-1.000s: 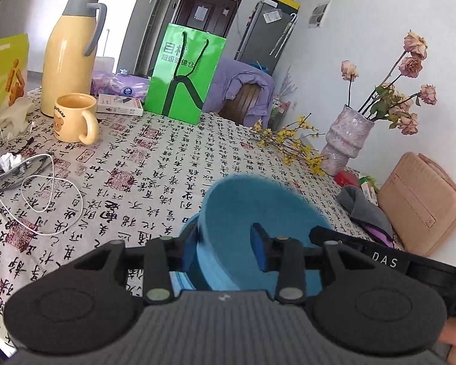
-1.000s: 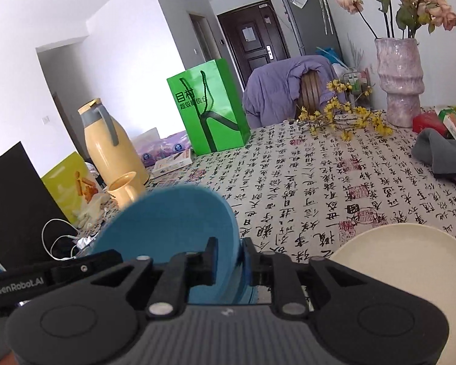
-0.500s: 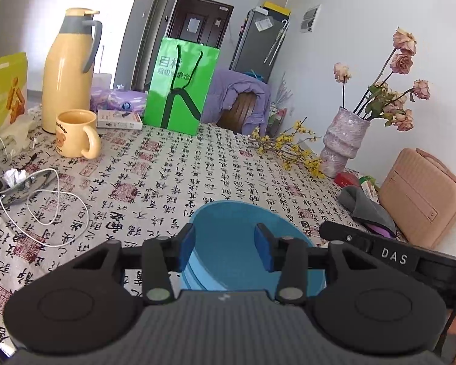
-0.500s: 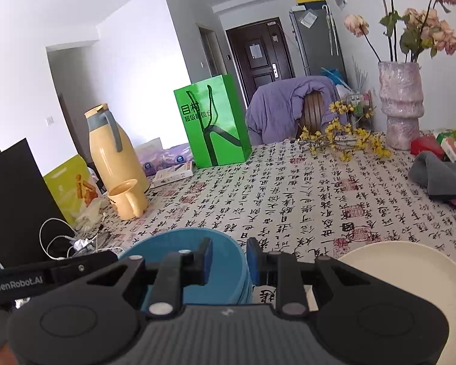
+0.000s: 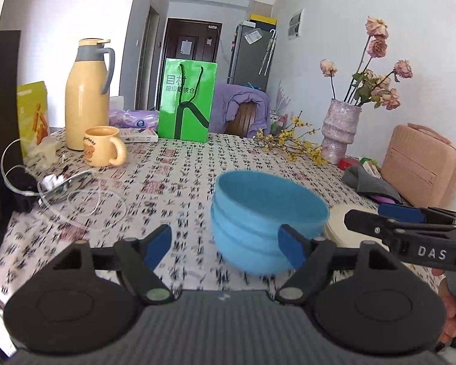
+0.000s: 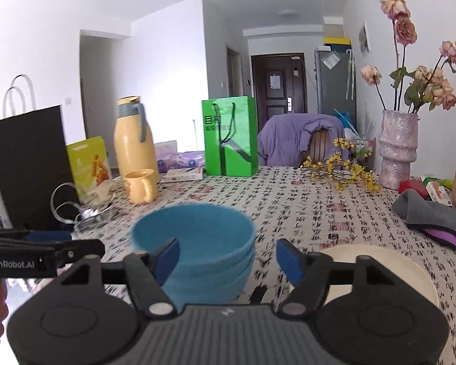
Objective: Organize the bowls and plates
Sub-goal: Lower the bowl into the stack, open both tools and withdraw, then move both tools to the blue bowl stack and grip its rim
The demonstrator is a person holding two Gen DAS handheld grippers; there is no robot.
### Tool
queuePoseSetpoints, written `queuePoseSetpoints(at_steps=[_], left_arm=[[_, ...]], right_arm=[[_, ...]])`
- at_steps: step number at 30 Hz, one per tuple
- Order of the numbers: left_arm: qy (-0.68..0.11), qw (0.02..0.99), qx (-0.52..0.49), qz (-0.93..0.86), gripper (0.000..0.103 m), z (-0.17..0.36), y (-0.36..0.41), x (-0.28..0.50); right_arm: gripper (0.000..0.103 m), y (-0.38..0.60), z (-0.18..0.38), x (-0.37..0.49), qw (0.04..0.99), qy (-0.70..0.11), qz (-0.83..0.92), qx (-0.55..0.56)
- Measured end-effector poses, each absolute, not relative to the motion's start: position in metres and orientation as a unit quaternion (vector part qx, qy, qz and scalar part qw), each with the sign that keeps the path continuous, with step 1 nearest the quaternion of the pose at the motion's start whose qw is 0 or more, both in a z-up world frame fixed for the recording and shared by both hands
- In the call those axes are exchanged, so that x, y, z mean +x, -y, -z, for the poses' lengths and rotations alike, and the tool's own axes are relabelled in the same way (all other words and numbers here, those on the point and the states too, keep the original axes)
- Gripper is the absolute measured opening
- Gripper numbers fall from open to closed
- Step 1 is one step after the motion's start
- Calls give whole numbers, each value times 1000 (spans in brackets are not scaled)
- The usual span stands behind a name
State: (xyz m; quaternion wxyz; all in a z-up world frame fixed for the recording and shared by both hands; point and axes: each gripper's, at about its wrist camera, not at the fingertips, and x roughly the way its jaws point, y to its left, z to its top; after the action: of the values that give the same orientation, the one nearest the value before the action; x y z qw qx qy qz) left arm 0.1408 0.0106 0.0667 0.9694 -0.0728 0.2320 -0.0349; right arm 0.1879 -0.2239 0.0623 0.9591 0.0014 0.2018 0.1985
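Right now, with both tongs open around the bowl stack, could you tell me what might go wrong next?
1. The stacked blue bowls look slightly uneven; a bump from the open right tongs or left tongs could tip them.
2. The cream plate sits close beside the stack, so a wide move might clip it.
3. The loose white cable could snag the left tongs.

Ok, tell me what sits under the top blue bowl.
The top blue bowl is nested in more blue bowls; their rims show as bands down the stack's side. The stack rests on the printed tablecloth. The lower bowls' insides are covered.
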Motion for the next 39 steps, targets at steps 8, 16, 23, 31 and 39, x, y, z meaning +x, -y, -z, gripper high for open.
queuePoseSetpoints(at_steps=[8,16,23,31,39], left_arm=[[-230,970,-61,55,88,-42,-18,87],[-221,972,-52,68,98,-25,-33,51],[-215,974,-40,67,100,-21,-44,37],[-229,971,-42,61,100,-16,-43,44],[-262,956,-97,84,100,-15,-52,69]], right_arm=[[81,217,-36,130,956,-220,-195,4],[84,201,-8,93,956,-234,-171,39],[85,181,2,65,959,-227,-170,18],[85,180,5,66,956,-234,-177,12],[84,185,6,89,955,-244,-164,26]])
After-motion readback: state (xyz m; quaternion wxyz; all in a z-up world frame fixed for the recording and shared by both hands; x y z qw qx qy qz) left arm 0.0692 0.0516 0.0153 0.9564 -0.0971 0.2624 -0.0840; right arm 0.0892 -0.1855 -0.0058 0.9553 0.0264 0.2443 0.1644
